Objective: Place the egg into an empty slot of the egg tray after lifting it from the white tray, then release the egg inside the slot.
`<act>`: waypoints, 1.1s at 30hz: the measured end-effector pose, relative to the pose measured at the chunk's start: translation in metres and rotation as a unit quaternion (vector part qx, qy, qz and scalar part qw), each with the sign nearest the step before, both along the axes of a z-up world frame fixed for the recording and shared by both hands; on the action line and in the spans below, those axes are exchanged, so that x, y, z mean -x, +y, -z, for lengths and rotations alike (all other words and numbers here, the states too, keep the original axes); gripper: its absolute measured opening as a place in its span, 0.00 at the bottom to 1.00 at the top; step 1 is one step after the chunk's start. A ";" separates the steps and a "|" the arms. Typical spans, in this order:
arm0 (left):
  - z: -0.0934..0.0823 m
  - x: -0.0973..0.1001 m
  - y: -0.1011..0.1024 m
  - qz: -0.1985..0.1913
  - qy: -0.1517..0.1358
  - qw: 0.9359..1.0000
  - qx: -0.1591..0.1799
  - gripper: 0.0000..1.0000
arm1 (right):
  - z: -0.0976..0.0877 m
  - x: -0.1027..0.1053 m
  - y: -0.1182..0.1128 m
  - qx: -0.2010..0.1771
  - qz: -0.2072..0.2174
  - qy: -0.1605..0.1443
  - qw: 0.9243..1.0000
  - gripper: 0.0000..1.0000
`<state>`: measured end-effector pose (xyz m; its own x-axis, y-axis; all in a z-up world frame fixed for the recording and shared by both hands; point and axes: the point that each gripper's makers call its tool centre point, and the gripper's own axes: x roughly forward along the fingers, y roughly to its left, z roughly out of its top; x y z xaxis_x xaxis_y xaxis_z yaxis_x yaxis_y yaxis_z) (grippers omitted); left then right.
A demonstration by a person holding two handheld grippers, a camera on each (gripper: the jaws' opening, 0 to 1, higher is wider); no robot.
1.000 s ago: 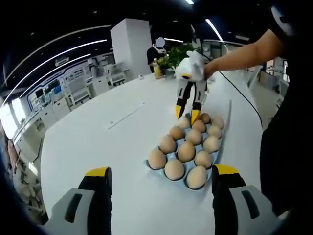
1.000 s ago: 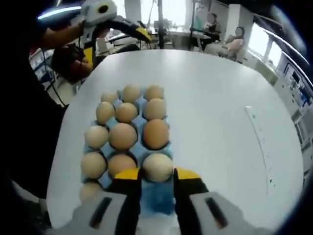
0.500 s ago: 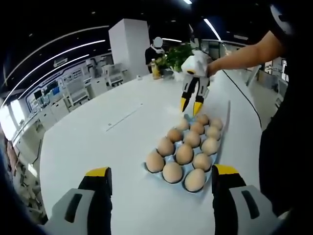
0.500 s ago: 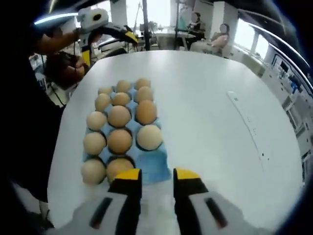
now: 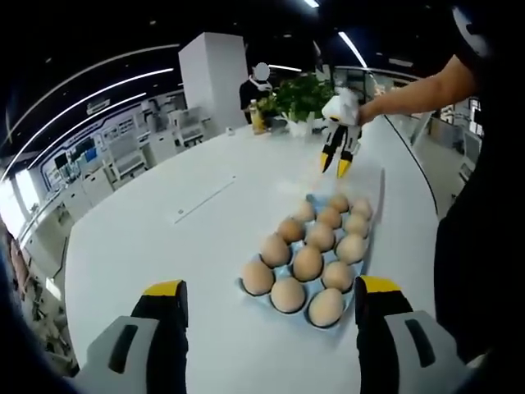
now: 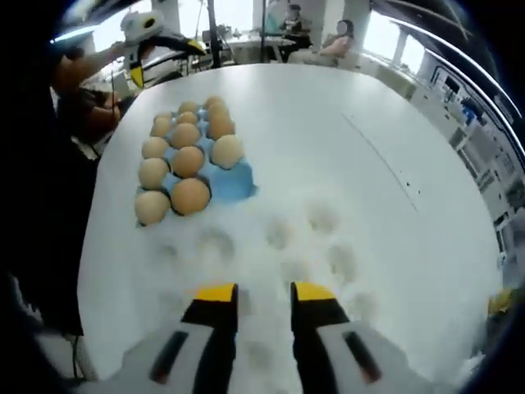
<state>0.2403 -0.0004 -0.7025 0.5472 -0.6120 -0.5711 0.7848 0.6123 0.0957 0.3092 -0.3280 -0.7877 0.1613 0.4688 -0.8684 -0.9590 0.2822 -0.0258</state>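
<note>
A blue egg tray point(image 5: 248, 287) holding several brown eggs point(image 5: 308, 263) lies on the white table just ahead of my left gripper point(image 5: 271, 287), whose jaws stand wide open with nothing gripped. Beyond the tray, a person's hand holds my right gripper point(image 5: 333, 167) up above the table. In the right gripper view, my right gripper point(image 6: 264, 292) hovers over a white moulded tray point(image 6: 279, 238) of bare dimples, its jaws a little apart and holding nothing. The egg tray point(image 6: 234, 182) sits farther off, with one bare blue slot at its near corner. The left gripper point(image 6: 164, 61) is past it.
A potted plant point(image 5: 299, 94) and a yellow bottle point(image 5: 262, 115) stand at the table's far edge, with a person point(image 5: 261, 82) behind them. The holder's body point(image 5: 476, 246) borders the table on the right. People point(image 6: 340, 37) sit beyond the table.
My right gripper has risen and drawn back from the egg tray to above the white tray, leaving an egg in a slot. My left gripper has held still.
</note>
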 end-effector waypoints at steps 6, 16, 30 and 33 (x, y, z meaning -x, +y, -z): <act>0.002 0.001 0.001 -0.004 0.002 1.000 0.001 0.85 | -0.003 0.003 -0.030 0.014 0.031 -0.004 0.999 0.25; 0.003 0.002 0.000 -0.005 0.003 1.000 -0.001 0.85 | -0.010 -0.003 -0.079 0.041 0.075 -0.027 0.996 0.25; 0.003 0.003 0.001 -0.008 0.006 1.000 -0.002 0.85 | -0.016 -0.019 -0.129 0.085 0.105 -0.055 0.989 0.26; 0.002 0.002 0.001 -0.010 0.005 1.000 -0.001 0.85 | -0.016 -0.022 -0.134 0.094 0.108 -0.058 0.988 0.26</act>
<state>0.2385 0.0008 -0.7041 0.5533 -0.5994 -0.5784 0.7734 0.6276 0.0894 0.3310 -0.4620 -0.7719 0.3426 0.2443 -0.9072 -0.8648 0.4594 -0.2028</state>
